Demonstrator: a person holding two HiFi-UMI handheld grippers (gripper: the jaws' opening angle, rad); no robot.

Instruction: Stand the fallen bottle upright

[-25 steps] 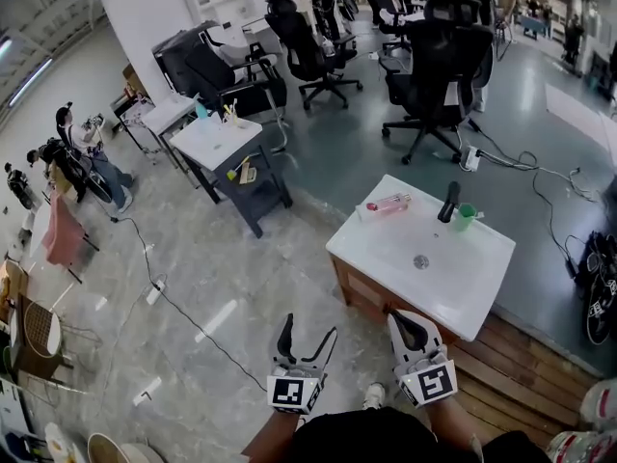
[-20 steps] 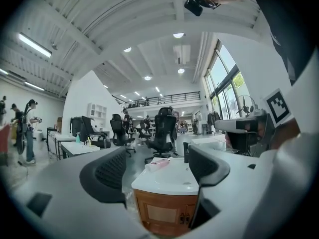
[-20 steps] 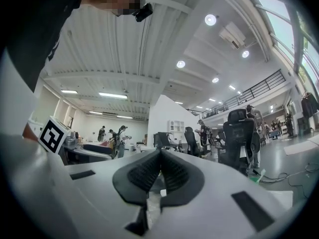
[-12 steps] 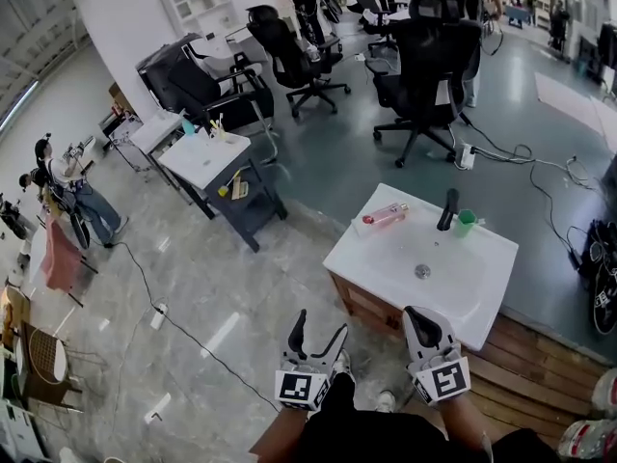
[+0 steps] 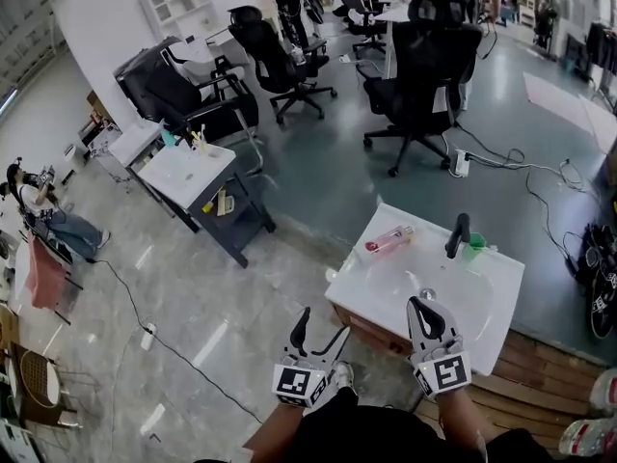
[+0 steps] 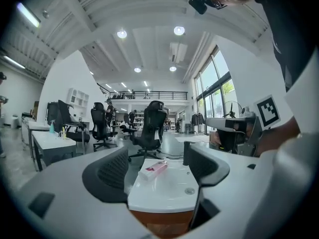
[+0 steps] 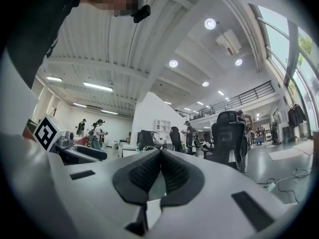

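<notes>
At four o'clock from the centre of the head view stands a white sink [image 5: 501, 292] on a wooden cabinet. It now sits lower in the frame and closer to the person than it did a second ago. They have walked up to it, so its near rim almost meets the two grippers at six o'clock. That approach is the only change, and the task itself is not yet begun. On the sink's far rim, at about eleven o'clock from the drain, the pink bottle [image 5: 388, 240] lies on its side as before. A black tap [image 5: 457, 235] and a green cup [image 5: 474, 242] stand at one o'clock. The bottle is well apart from both grippers, so a reach across the basin is probably needed next. The left gripper [image 5: 321, 328] has its jaws spread wide with nothing between them; its own view frames the sink and the fallen bottle in the gap, far off. The right gripper [image 5: 425, 309], over the sink's near edge, has its jaws pressed together, tips touching, and holds nothing.
</notes>
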